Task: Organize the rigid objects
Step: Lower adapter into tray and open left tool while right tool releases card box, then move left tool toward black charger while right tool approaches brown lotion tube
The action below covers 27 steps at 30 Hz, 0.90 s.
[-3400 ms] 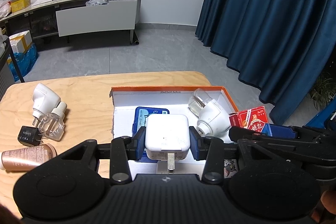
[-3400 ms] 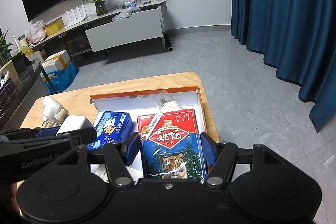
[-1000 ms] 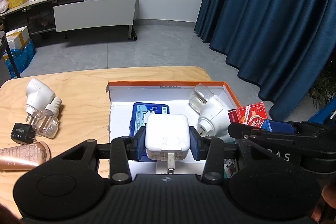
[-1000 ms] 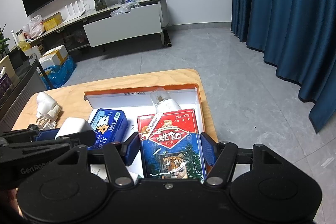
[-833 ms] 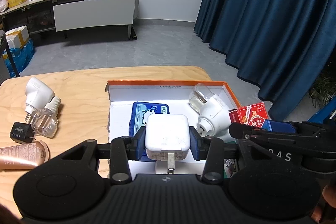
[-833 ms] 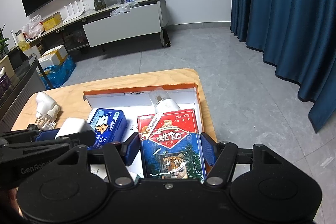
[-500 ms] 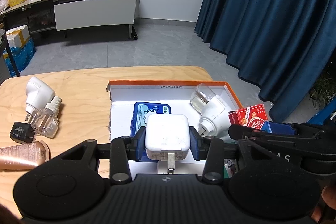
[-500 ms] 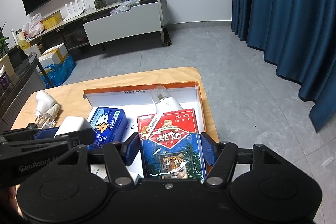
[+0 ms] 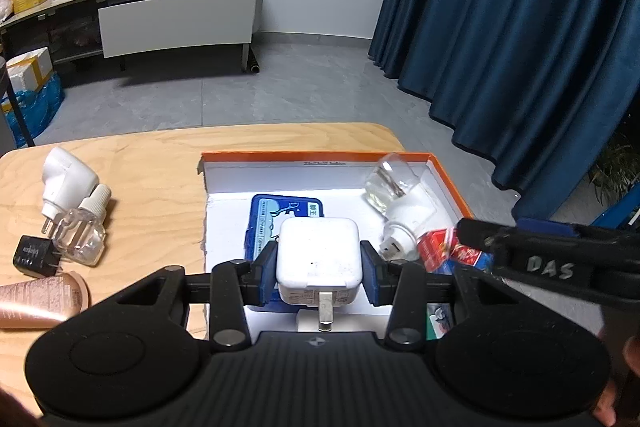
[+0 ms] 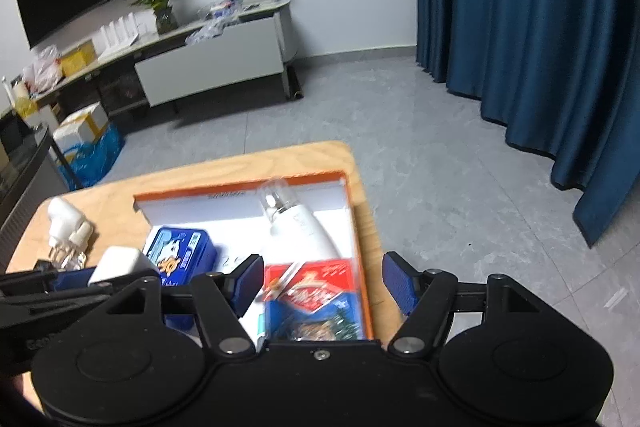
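So the left gripper (image 9: pixel 319 273) has its jaws clamped tight on a white charger (image 9: pixel 318 258), blue pads pressing both sides, prong pointing back at the camera. It hangs over the orange-rimmed box (image 9: pixel 450 183), low centre of the left wrist view. Right behind the charger, lying in the box, is a blue tin (image 9: pixel 286 207) with a cartoon on the lid.

The right gripper (image 10: pixel 323 285) is a different story: its jaws are opening, and the pads stand clear of the red card pack (image 10: pixel 312 297) on both sides. That pack sits between them, low centre of the right wrist view, lying in the box against the right wall. The shot is a bit blurry, so I can't make out the print on it. In the left wrist view the same pack (image 9: pixel 444 247) peeks out at centre right, just under the right gripper's dark finger.

Also in the box: a white plug-in vaporizer (image 9: pixel 404 217) with a clear bottle end pointing at the far right corner, just beside the pack.

Outside the box, on the worktop (image 9: pixel 152 167) at the left of the left wrist view: another white plug (image 9: pixel 66 181), a clear bottle (image 9: pixel 86 227) touching it, a small black adapter (image 9: pixel 34 257) and a pinkish tube (image 9: pixel 40 303) near the lower left edge.
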{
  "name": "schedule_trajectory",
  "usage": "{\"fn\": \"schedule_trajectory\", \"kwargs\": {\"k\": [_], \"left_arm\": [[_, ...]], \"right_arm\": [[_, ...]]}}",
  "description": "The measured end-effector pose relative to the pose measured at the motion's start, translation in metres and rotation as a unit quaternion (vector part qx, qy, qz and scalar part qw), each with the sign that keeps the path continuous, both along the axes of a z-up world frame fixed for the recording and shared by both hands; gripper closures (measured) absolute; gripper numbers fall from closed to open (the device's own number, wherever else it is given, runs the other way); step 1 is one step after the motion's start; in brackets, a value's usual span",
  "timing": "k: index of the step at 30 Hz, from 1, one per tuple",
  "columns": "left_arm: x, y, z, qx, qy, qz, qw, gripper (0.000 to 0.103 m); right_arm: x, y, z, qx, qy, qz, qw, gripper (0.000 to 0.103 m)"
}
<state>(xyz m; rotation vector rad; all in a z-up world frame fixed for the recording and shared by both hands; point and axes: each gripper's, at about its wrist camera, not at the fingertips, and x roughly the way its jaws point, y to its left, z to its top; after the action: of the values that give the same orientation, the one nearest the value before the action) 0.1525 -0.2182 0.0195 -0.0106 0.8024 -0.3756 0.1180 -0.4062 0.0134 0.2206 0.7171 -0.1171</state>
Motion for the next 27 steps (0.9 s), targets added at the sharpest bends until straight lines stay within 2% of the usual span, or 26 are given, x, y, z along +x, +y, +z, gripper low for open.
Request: {"fn": "schedule_trajectory", "kwargs": {"k": [8,10,15,22,27], "left_arm": [[0.005,-0.018,-0.007,-0.014,0.013,-0.035,0.9992,0.059],[0.001,-0.020,-0.007,-0.015,0.007,-0.045,0.9989,0.037],[-0.010,-0.011,0.000,-0.013,-0.011,-0.044,0.9989,0.027],[-0.027,0.037,0.008,-0.014,-0.032,-0.012,0.9993,0.017],[-0.038,0.087,0.005,0.004,-0.048,0.016,0.9987,0.011]], "right_arm": [[-0.023,-0.008,0.013,-0.015,-0.031,-0.020,0.999,0.020],[-0.028,-0.007,0.016,-0.021,-0.035,-0.021,0.999,0.020],[-0.031,-0.002,0.023,-0.016,-0.041,-0.017,0.999,0.018],[-0.031,0.030,0.030,-0.015,-0.042,0.024,0.999,0.015],[-0.030,0.066,0.031,-0.020,-0.037,0.069,0.997,0.015]]}}
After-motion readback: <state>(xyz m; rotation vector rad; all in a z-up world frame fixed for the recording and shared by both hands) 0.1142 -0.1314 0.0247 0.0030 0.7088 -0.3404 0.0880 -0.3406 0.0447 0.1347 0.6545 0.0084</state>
